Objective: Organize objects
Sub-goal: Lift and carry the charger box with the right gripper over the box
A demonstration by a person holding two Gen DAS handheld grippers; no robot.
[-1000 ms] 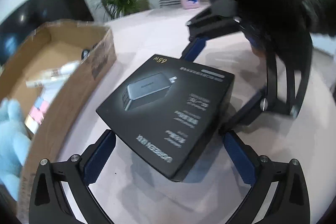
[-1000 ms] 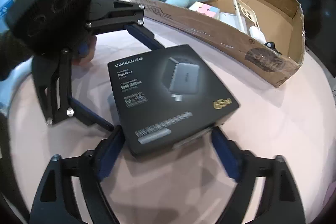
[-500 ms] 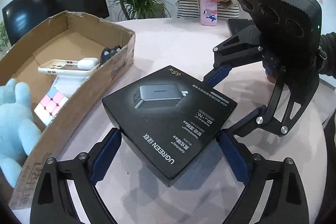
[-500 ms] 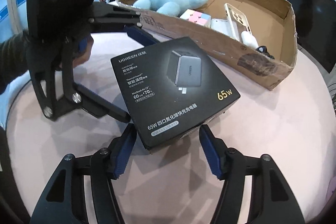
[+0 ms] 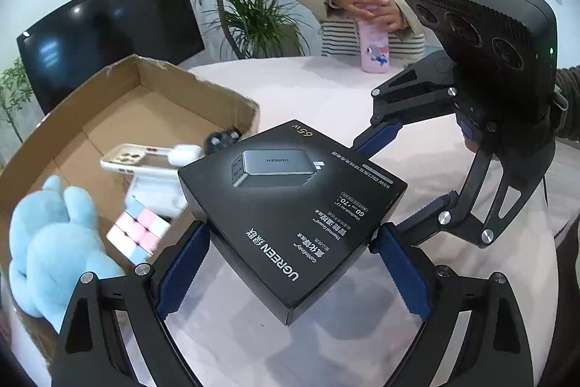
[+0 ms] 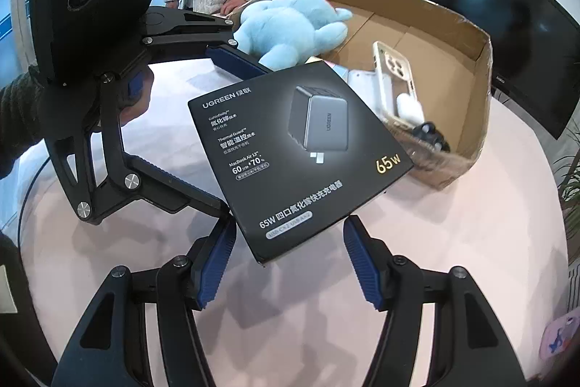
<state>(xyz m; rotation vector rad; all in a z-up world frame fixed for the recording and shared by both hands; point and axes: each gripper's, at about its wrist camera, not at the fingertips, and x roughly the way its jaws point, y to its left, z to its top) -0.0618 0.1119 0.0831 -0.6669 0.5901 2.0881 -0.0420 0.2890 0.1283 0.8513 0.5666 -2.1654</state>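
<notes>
A flat black charger box (image 5: 290,205) hangs in the air between both grippers, above the pink table and next to the cardboard box (image 5: 119,86). My left gripper (image 5: 290,263) is shut on its near corner, its blue pads on the two edges. My right gripper (image 6: 290,249) is shut on the opposite corner of the charger box (image 6: 290,140). The charger box's far edge overlaps the cardboard box's (image 6: 467,118) near wall in both views.
The cardboard box holds a blue plush toy (image 5: 50,242), a pastel cube (image 5: 137,234), a phone case (image 5: 145,158), a white earbud case (image 6: 409,106) and a small black item (image 6: 429,135). A person with a pink bottle (image 5: 375,49) stands across the table. A monitor (image 6: 507,24) is behind.
Both grippers have lifted the charger box off the table and carried it toward the cardboard box. It now hangs tilted at the box's edge.
</notes>
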